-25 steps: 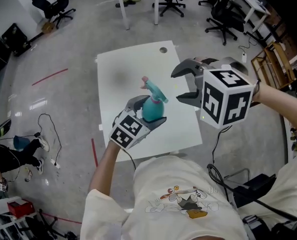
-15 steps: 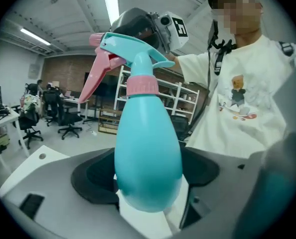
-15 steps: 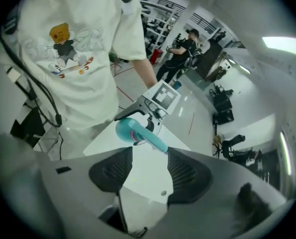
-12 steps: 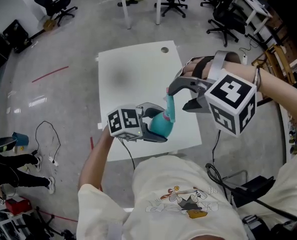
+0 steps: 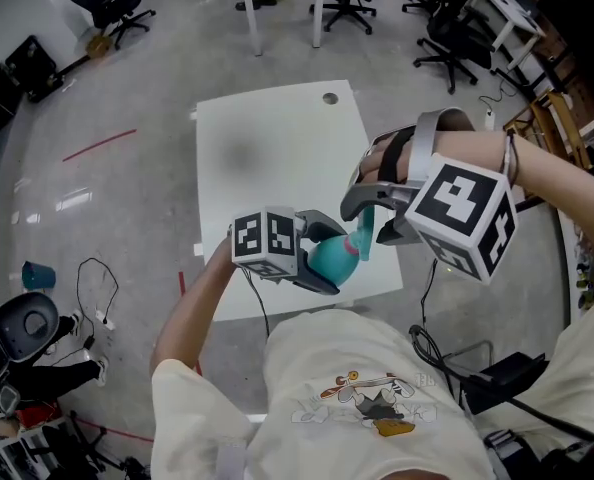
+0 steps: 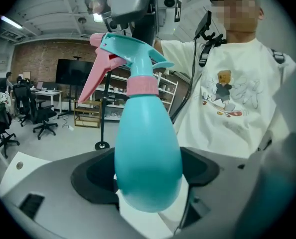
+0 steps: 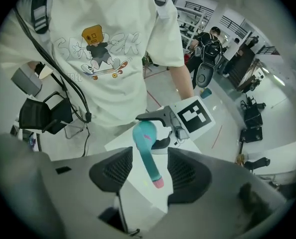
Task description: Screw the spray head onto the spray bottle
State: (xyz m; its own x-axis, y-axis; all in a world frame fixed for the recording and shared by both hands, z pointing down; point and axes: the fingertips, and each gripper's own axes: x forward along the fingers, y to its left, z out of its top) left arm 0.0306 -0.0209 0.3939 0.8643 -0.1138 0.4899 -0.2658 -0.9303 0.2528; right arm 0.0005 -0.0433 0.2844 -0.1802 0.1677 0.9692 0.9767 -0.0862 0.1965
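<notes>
Teal spray bottle (image 6: 148,158) — in left gripper (image 5: 324,255)

Bright, even overhead light — glare patches on the floor (image 5: 72,206), fisheye-dark corners, blurred edges

The bottle (image 5: 335,258) is teal and pear-shaped, with a pink collar at its neck. The head (image 5: 365,230), teal with a pink trigger, sits on that neck. The left tongs (image 5: 325,260) clamp the bottle's belly, and it leans sideways above the table's (image 5: 277,138) near edge.
</notes>
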